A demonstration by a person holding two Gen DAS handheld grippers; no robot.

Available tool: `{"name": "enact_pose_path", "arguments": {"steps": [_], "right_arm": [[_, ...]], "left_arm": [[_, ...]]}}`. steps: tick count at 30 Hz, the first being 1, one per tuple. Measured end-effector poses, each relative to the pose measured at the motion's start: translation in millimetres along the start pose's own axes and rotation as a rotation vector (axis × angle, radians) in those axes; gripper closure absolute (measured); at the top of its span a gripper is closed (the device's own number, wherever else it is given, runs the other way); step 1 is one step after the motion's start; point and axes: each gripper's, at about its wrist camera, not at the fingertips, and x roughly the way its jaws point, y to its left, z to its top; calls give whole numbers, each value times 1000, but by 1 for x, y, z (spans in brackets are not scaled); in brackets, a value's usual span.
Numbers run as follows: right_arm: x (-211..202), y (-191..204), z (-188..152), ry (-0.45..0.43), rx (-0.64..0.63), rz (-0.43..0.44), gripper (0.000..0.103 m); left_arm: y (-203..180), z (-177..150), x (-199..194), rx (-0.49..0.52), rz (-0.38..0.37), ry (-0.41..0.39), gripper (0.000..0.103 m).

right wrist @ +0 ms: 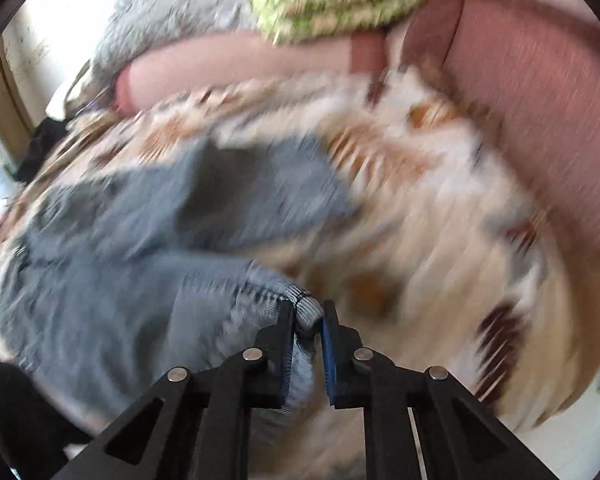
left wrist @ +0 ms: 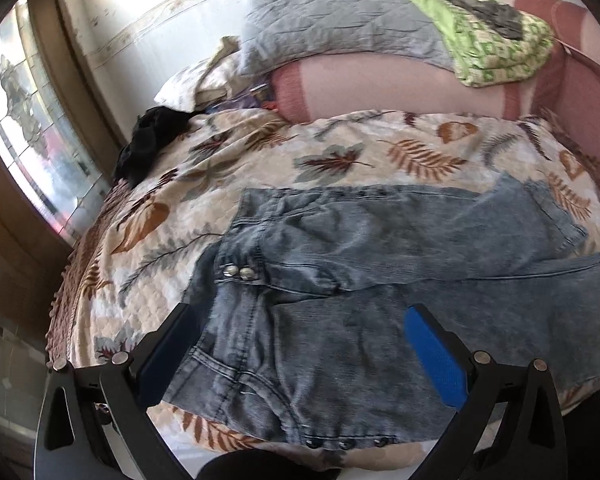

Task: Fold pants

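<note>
The right wrist view is smeared by motion blur, so the far leg of the jeans is hard to read; still, the right gripper is clamped on a hem corner. The jeans lie spread on a leaf-print bedspread, waistband near the left gripper, whose fingers stand wide apart above the denim. A gray pillow and green folded blanket sit beyond.

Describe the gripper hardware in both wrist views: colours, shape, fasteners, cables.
Both alike. Left gripper and right gripper: matte black angular linkage arms with triangular cut-outs, round silver pivot pins, flat fingers faced with textured blue pads. No cables, markings or sleeves visible.
</note>
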Motion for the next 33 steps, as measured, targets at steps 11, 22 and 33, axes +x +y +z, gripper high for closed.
{"name": "enact_pose_path", "arguments": {"steps": [11, 22, 33], "right_arm": [[36, -37, 50, -21, 230, 49, 34], [87, -11, 112, 21, 260, 158, 34], [106, 15, 142, 12, 219, 152, 34]], "left_arm": [[86, 22, 63, -94, 140, 77, 0], [203, 79, 195, -264, 135, 285, 0], [167, 139, 283, -401, -65, 390, 0]]}}
